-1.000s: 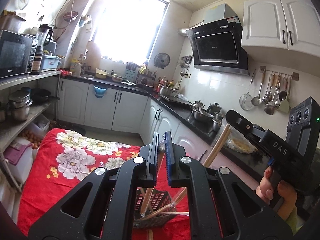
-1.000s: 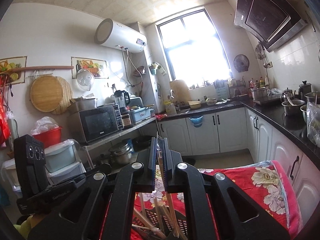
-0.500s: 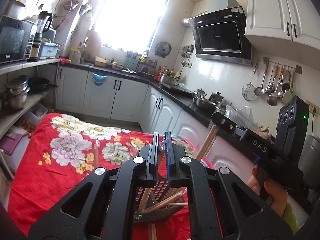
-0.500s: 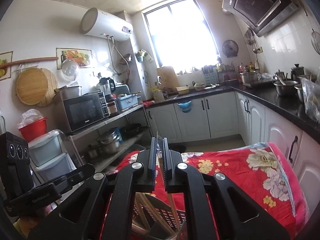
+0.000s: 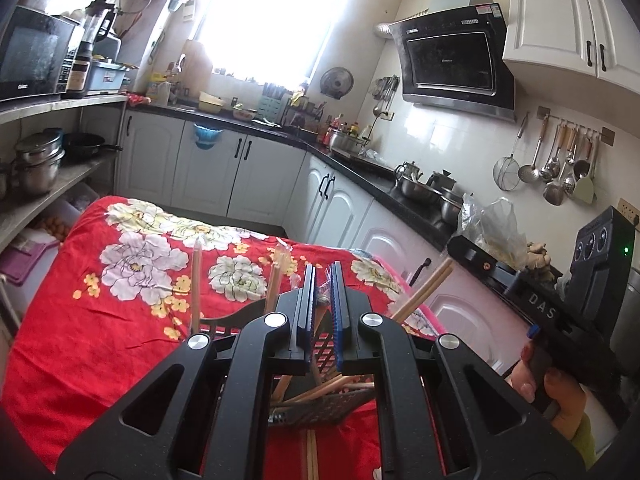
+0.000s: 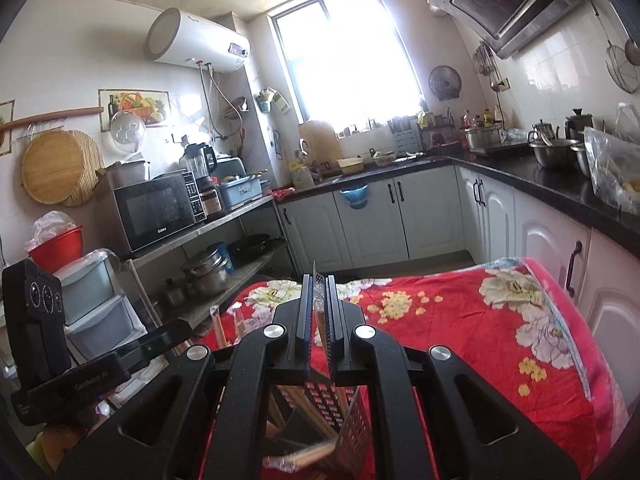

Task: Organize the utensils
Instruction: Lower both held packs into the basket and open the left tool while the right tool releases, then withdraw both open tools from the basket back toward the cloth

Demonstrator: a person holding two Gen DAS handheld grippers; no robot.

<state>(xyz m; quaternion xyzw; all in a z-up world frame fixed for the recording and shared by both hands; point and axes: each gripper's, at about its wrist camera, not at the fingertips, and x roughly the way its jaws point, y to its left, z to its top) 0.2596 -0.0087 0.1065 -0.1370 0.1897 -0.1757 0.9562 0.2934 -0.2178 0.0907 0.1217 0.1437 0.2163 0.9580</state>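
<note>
A black perforated utensil basket [image 5: 328, 408] stands on the red floral cloth [image 5: 100, 320], holding several wooden chopsticks [image 5: 320, 390]. My left gripper [image 5: 322, 280] hangs over it, jaws nearly shut on a plastic-wrapped chopstick pair [image 5: 325, 300]. My right gripper [image 6: 319, 284] is also above the basket [image 6: 340, 412], jaws shut on a wrapped chopstick pair [image 6: 319, 308] pointing down into it. More chopsticks [image 5: 422, 294] lean out of the basket. The right gripper body shows in the left wrist view [image 5: 532, 304].
Loose chopsticks [image 5: 311, 456] lie on the cloth in front of the basket. Wrapped chopsticks [image 5: 195, 284] stick up at the basket's left. White cabinets and a black counter [image 5: 360, 168] run behind; a shelf with pots [image 5: 36, 160] is on the left.
Both grippers have tilted downward toward the basket, bringing more of the red cloth into view. Each still holds its chopsticks.
</note>
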